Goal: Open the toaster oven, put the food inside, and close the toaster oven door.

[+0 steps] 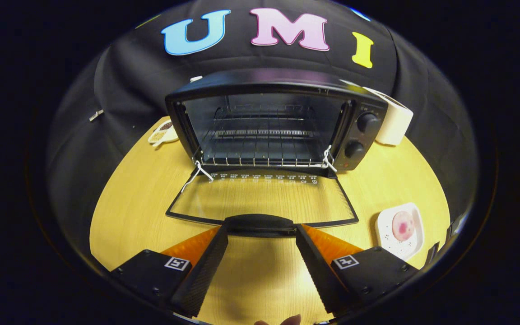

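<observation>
Black toaster oven (269,122) at tabletop (142,198) far edge; glass door (260,198) fully down, rack bare. Opening step judged done. Gripper (260,232) spread wide, empty, fingertips flanking door handle (260,224). Food (403,225) on white plate (388,230), near right edge. Next: swing right, grasp food.

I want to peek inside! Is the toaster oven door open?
Open: the glass door lies flat on the table, wire rack bare, gripper open at the handle.
</observation>
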Available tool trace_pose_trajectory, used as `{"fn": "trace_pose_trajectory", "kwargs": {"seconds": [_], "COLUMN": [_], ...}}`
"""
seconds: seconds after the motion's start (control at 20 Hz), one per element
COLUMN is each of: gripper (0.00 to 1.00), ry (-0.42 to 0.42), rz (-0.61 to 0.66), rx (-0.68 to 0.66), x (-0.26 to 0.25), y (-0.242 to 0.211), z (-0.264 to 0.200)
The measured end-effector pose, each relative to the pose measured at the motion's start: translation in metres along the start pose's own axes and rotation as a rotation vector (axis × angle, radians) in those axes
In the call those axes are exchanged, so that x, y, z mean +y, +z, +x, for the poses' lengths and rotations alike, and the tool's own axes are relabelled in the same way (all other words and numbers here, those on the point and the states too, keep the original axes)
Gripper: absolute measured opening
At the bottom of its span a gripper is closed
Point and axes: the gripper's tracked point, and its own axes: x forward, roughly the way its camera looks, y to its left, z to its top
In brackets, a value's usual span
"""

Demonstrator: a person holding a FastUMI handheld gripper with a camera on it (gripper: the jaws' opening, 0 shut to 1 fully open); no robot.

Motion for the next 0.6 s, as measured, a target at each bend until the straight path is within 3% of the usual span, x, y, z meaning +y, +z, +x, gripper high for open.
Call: {"fn": "trace_pose_trajectory", "kwargs": {"seconds": [0.3,0.6], "gripper": [0.99,0.99], "ry": [0.037,0.16], "rz": [0.015,0.03], "rx": [0.03,-0.053], "x": [-0.002,-0.006], "y": [-0.011,0.021], "z": [-0.005,-0.042]}}
